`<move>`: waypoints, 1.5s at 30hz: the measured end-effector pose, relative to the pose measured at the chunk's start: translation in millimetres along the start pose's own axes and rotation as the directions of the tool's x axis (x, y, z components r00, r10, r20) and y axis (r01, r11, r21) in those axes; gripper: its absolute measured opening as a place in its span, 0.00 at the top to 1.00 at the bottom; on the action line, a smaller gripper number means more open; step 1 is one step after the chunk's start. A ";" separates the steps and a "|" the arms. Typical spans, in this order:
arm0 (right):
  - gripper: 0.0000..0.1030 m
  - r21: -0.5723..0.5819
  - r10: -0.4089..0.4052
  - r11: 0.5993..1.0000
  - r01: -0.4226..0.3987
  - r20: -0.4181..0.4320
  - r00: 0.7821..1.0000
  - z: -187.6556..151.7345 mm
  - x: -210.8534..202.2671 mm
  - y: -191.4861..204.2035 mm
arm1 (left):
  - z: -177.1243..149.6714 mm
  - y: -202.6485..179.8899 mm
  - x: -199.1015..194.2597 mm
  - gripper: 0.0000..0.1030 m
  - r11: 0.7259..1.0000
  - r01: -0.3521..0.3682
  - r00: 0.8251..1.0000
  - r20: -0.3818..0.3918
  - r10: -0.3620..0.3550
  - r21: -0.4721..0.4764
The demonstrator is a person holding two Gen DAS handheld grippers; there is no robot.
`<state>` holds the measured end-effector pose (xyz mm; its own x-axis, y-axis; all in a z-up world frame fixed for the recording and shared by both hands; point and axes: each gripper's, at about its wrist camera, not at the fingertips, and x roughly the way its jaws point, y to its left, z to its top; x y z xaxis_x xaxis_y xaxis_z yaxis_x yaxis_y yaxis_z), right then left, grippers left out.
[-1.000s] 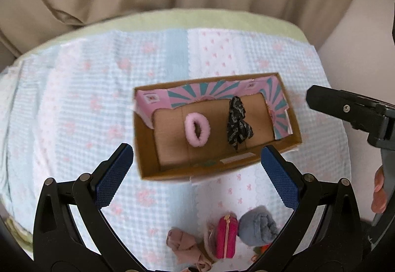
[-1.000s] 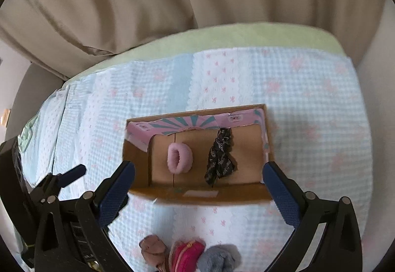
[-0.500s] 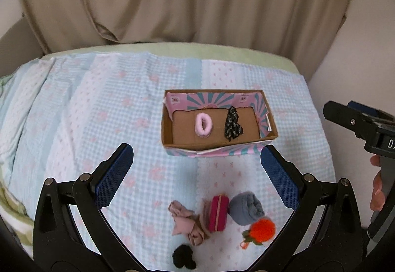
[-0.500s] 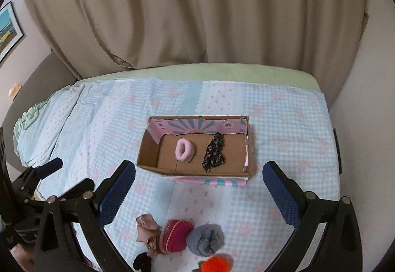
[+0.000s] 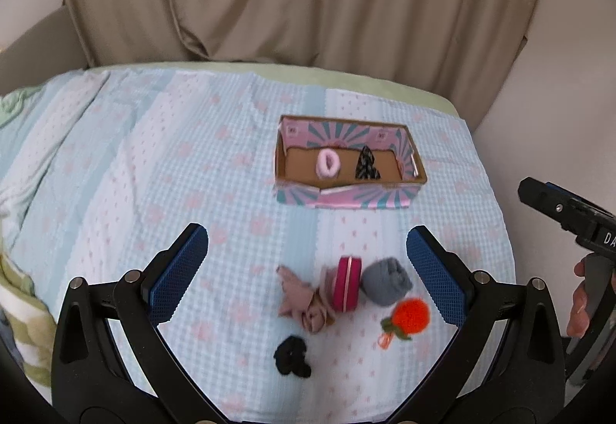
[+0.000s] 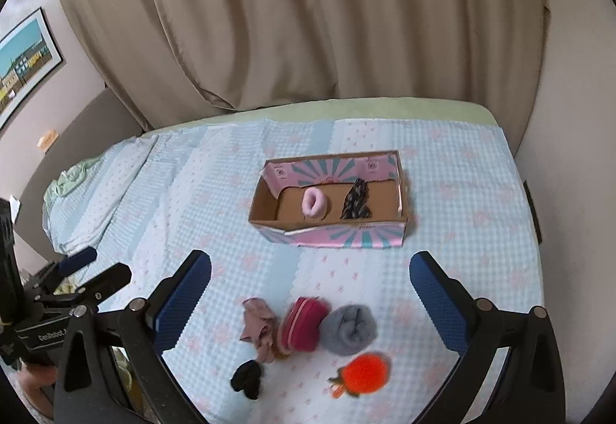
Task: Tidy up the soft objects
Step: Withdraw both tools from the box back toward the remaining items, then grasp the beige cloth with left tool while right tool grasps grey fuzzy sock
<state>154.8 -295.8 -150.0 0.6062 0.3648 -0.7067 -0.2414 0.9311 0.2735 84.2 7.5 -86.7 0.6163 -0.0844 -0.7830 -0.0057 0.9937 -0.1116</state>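
I see both hand-held grippers spread wide and holding nothing, above the near part of the bed (image 5: 115, 162). The left hand-held gripper (image 5: 308, 270) frames a small group of soft things on the cover: a beige cloth (image 5: 304, 299), a red pouch (image 5: 347, 283) touching it, a grey roll (image 5: 386, 282) just right of the pouch, an orange pompom (image 5: 411, 314) nearer and right, and a black scrunchie (image 5: 292, 355) nearest. The right hand-held gripper (image 6: 310, 293) shows the same group between its fingers. Farther away lies the box (image 6: 335, 234), well apart from the group. Inside it are a pink scrunchie (image 6: 313, 203) on the left and a dark scrunchie (image 6: 356, 200) on the right.
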 end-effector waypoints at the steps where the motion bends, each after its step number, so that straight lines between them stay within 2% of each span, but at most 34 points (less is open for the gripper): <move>1: 0.00 0.010 -0.002 1.000 0.002 0.004 1.000 -9.2 -2.8 1.2 | -9.2 4.5 -1.8 0.00 1.000 0.007 1.000 -0.005 -0.007 -0.009; 11: 0.00 0.046 -0.051 0.998 0.052 -0.008 0.999 -71.0 7.3 8.2 | -79.1 35.6 20.8 0.00 0.996 0.052 0.996 -0.075 -0.057 -0.065; 19: 0.00 0.070 -0.076 0.994 0.080 -0.057 0.995 -117.8 63.8 -10.7 | -122.5 44.4 100.5 0.01 0.989 0.109 0.981 -0.150 -0.124 -0.103; 24: 0.00 0.093 -0.081 0.992 0.089 -0.090 0.993 -138.5 112.6 -29.8 | -143.2 51.3 158.5 0.04 0.976 0.133 0.971 -0.176 -0.163 -0.172; 30: 0.00 0.092 -0.087 0.991 0.099 -0.125 0.988 -155.7 160.3 -45.1 | -161.6 57.1 220.2 0.14 0.962 0.138 0.957 -0.217 -0.191 -0.235; 37: 0.00 0.102 -0.089 0.989 0.106 -0.158 0.983 -166.6 203.6 -58.2 | -174.9 58.2 259.7 0.17 0.951 0.146 0.943 -0.251 -0.216 -0.273; 39: 0.03 0.109 -0.082 0.989 0.101 -0.168 0.982 -166.9 213.6 -61.9 | -176.8 57.7 269.5 0.22 0.948 0.145 0.938 -0.265 -0.223 -0.284; 41: 0.07 0.110 -0.080 0.989 0.101 -0.178 0.981 -167.5 222.1 -63.0 | -178.2 57.5 277.1 0.35 0.942 0.153 0.931 -0.275 -0.238 -0.297; 45: 0.12 0.118 -0.072 0.988 0.096 -0.190 0.979 -167.6 236.0 -66.3 | -180.7 56.9 287.5 0.52 0.934 0.168 0.921 -0.287 -0.263 -0.316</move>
<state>186.8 -272.2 -444.3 0.4669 0.2888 -0.8358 -0.0912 0.9558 0.2794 118.8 26.6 -428.7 0.3428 -0.3599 -0.8677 -0.1505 0.8907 -0.4289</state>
